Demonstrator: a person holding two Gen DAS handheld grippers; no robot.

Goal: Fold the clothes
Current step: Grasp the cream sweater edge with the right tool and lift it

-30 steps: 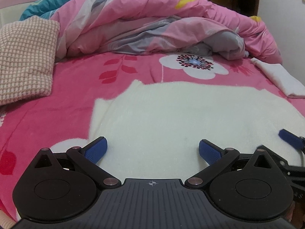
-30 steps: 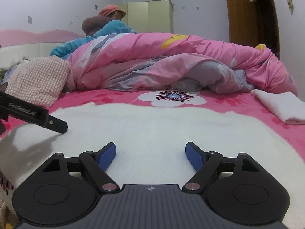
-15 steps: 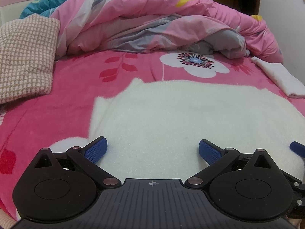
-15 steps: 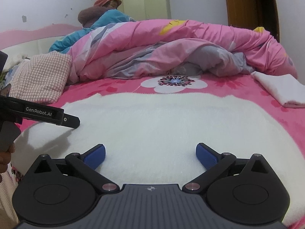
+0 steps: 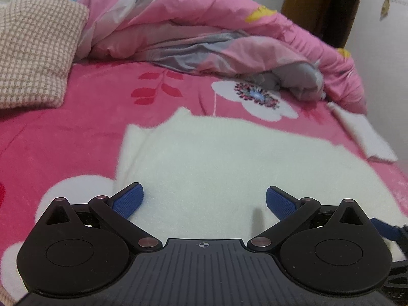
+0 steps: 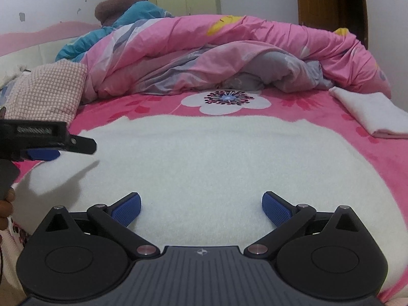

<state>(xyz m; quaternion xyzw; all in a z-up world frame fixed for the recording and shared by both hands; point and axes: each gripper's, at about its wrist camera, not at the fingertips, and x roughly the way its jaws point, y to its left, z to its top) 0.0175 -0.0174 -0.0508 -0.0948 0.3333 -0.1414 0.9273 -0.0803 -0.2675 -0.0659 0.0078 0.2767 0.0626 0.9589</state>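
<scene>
A white fleece garment (image 5: 229, 158) lies spread flat on the pink flowered bed cover (image 5: 76, 137). In the left wrist view, a narrow flap of it sticks out at its far left edge. My left gripper (image 5: 204, 201) hovers open over the garment's near left part, with nothing between its blue pads. My right gripper (image 6: 201, 207) stands wide open over the near middle of the garment (image 6: 216, 158), also holding nothing. In the right wrist view, the left gripper (image 6: 51, 142) shows at the left edge, just above the cloth.
A crumpled pink and grey duvet (image 6: 216, 58) fills the back of the bed. A checked pillow (image 6: 48, 91) lies at the left and a folded white cloth (image 6: 369, 112) at the right. A brown door (image 6: 331, 7) is behind. A hand (image 6: 5, 204) shows at the left.
The right gripper's jaws have spread wider. The left wrist view has rolled, so the bed now looks tilted. The right gripper has slid towards the lower right edge of that view.
</scene>
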